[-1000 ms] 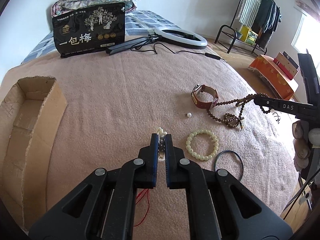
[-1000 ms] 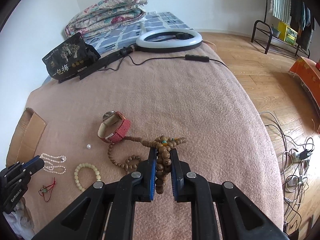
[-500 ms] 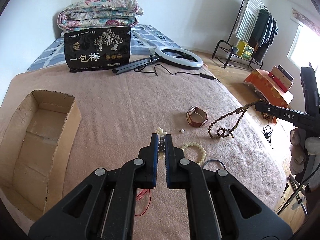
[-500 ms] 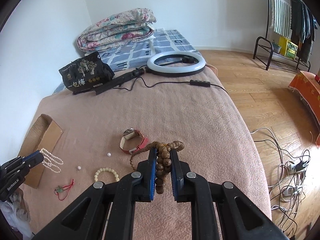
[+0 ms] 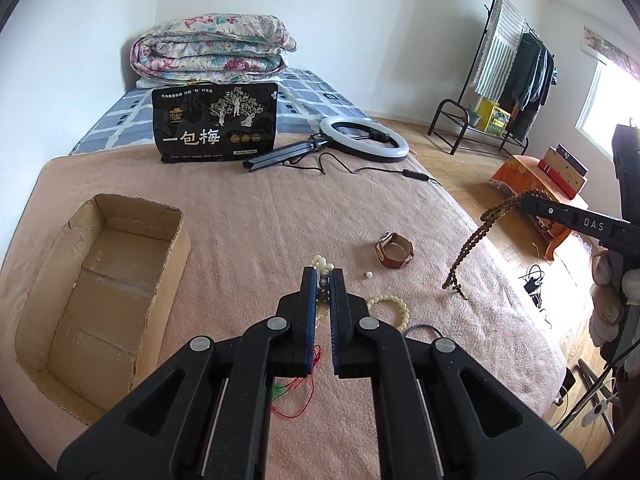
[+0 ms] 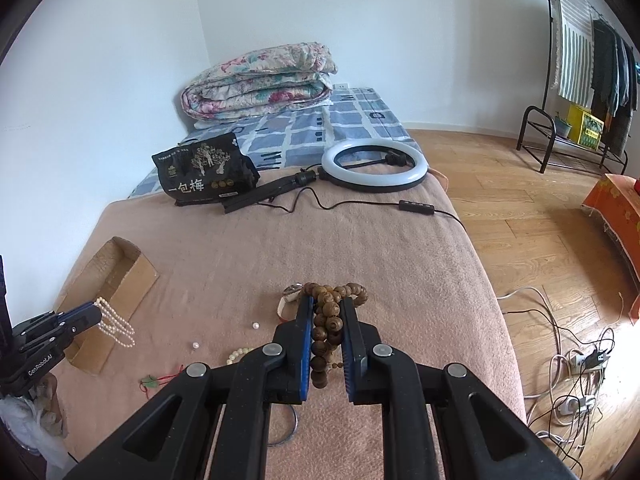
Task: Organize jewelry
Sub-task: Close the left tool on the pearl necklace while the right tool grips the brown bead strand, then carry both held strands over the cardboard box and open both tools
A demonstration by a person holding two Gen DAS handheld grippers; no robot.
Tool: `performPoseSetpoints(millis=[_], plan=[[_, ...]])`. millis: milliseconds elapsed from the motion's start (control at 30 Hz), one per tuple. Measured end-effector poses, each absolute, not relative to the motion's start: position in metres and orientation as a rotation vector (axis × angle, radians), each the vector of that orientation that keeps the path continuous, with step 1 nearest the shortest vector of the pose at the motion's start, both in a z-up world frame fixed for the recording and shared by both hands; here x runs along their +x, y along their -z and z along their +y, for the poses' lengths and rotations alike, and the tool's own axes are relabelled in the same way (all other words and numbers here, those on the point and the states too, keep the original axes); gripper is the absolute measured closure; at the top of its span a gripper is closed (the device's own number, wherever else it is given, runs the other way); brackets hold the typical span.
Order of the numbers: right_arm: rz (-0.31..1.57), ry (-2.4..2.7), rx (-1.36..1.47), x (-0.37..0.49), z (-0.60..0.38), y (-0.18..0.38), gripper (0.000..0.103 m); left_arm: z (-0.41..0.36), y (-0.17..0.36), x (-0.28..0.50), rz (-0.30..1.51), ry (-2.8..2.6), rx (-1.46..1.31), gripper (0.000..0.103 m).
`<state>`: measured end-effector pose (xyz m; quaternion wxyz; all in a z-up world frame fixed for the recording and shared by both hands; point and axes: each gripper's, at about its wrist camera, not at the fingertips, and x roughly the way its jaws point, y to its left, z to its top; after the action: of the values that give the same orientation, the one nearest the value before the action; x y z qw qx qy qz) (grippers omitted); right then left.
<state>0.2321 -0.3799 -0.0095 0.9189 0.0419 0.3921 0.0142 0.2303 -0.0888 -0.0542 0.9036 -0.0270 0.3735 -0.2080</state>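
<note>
— Blanket edges first: how much room was there?

— Plenty. The pink fleece blanket (image 5: 256, 220) filled the middle of the left wrist view, its right edge falling to the wooden floor (image 6: 520, 208) at the right of both frames. An open brown cardboard box (image 5: 100, 280) sat at centre left, well apart from the jewellery. At the top, a black snack bag with white characters (image 5: 216, 124), a white ring light (image 5: 366, 138) and a folded floral quilt (image 5: 212, 52) lay far off.

— And the left gripper?

— The left gripper (image 5: 324, 280) was pinched shut on a white pearl necklace (image 6: 114, 322); in the right wrist view, at lower left, its loops hung off the tips above the blanket, in front of the box.

— The right one?

— The right gripper (image 6: 326, 320) was closed on a long strand of brown wooden beads (image 6: 326, 320), bunched between the pads; in the left wrist view the strand dangled at right, its lowest end just at the blanket.

— What lay loose?

— A brown leather watch (image 5: 394, 250) right of centre, a cream bead bracelet (image 5: 394, 308) just below it, a single loose pearl (image 5: 367, 275) between them, and a red cord (image 5: 298, 392) under the left gripper.
</note>
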Motion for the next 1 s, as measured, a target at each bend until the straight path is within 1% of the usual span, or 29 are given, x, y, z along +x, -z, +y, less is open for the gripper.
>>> performPoseSetpoints(millis=[467, 1000], plan=[[0.743, -0.13, 0.026, 0.235, -0.316, -0.032, 0.093, -0.036, 0.026, 0.211, 0.707, 0.364, -0.069, 0.099], [0.672, -0.282, -0.025, 0.25, -0.228, -0.081, 0.093, 0.037, 0.007, 0.207, 0.67, 0.268, -0.1, 0.099]])
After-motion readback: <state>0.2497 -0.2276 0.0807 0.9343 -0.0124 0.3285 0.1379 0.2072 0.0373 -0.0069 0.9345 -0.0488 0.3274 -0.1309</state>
